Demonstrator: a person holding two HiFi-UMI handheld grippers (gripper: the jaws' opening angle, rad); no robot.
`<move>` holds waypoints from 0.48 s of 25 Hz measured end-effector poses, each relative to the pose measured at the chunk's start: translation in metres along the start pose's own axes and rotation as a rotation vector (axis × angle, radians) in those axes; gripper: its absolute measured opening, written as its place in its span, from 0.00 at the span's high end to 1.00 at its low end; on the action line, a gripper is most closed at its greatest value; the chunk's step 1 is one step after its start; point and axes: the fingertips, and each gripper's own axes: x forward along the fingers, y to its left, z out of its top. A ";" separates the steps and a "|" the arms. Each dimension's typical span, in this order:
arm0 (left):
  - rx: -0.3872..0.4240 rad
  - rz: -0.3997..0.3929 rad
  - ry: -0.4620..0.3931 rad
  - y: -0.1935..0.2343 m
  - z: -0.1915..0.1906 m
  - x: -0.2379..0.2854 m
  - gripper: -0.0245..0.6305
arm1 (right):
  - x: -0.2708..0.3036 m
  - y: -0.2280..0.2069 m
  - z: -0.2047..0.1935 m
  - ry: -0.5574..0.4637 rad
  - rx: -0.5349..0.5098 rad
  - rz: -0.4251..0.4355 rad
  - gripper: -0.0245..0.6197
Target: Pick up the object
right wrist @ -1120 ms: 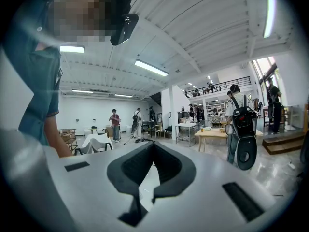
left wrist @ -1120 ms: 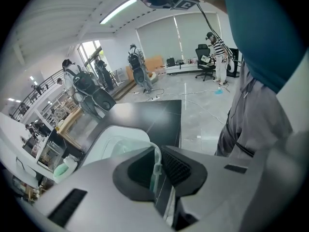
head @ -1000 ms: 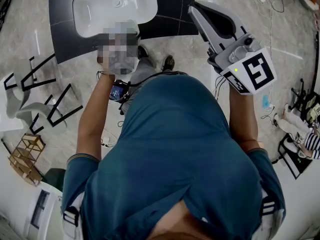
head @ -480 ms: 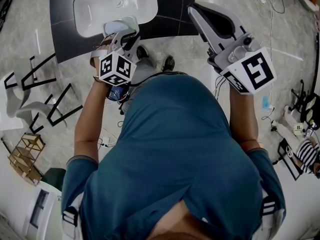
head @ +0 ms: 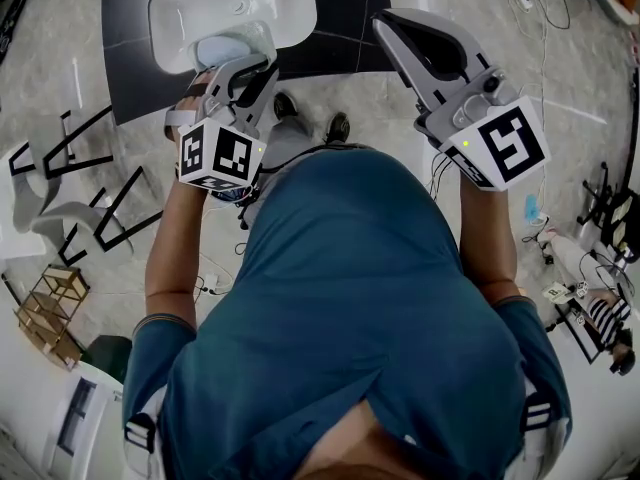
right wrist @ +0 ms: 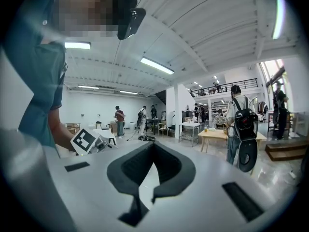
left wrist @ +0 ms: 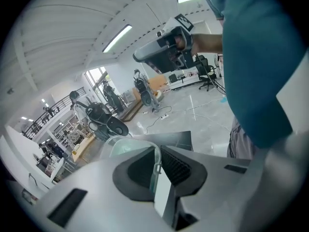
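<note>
White basin [head: 262, 6] set in a dark counter [head: 125, 40], upper left of the head view. Left claw [head: 243, 68] is clamped on the rim of a clear cup [head: 220, 48]. The cup shows at upper left of that frame, overlapping the basin's lower edge. In the left gripper view the cup wall is pinched between the pads, with the rest of the cup left of the jaws. Right claw [head: 388, 20], upper right of centre: jaws together, nothing between them.
</note>
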 end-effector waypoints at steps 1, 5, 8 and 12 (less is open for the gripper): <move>0.002 0.008 -0.007 0.003 0.004 -0.005 0.90 | 0.000 0.000 0.000 0.000 0.000 0.000 0.94; 0.016 0.037 -0.032 0.015 0.021 -0.020 0.90 | 0.000 0.001 0.000 0.000 0.000 0.001 0.94; 0.029 0.051 -0.046 0.019 0.033 -0.031 0.90 | -0.001 0.002 -0.002 -0.004 0.000 0.001 0.94; 0.041 0.070 -0.068 0.027 0.047 -0.042 0.90 | -0.001 0.001 -0.003 -0.002 0.002 -0.002 0.94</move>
